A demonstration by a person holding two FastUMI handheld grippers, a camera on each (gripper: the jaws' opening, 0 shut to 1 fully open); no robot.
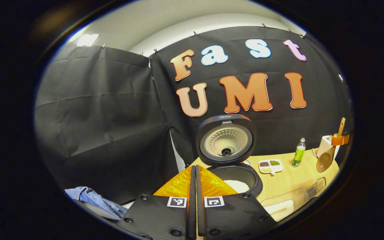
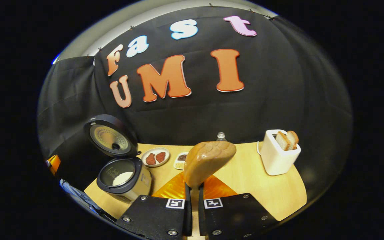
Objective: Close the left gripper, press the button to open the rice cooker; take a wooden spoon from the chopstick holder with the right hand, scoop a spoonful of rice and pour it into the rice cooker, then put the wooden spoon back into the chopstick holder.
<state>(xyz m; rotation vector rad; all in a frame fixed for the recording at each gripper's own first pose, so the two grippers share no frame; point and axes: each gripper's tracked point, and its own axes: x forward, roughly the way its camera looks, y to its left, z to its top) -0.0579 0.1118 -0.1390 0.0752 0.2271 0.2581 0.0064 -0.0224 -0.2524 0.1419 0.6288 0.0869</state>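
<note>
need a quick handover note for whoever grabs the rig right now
Left gripper: shut, empty, held near the rice cooker.
Right gripper: shut on the wooden spoon, bowl up, above the table.
Rice cooker lid is up; white rice lies in the pot. The clear rice tub sits in front of the cooker, the wire chopstick holder beside it.
Done: lid opened, spoon taken, rice apparently poured.
Left: return the spoon to the holder.

Rice cooker (image 2: pixel 125 178) on the table, lid (image 2: pixel 109 136) upright and open, white rice (image 2: pixel 122 178) inside, wooden spoon (image 2: pixel 207 161) bowl raised above the table
</note>
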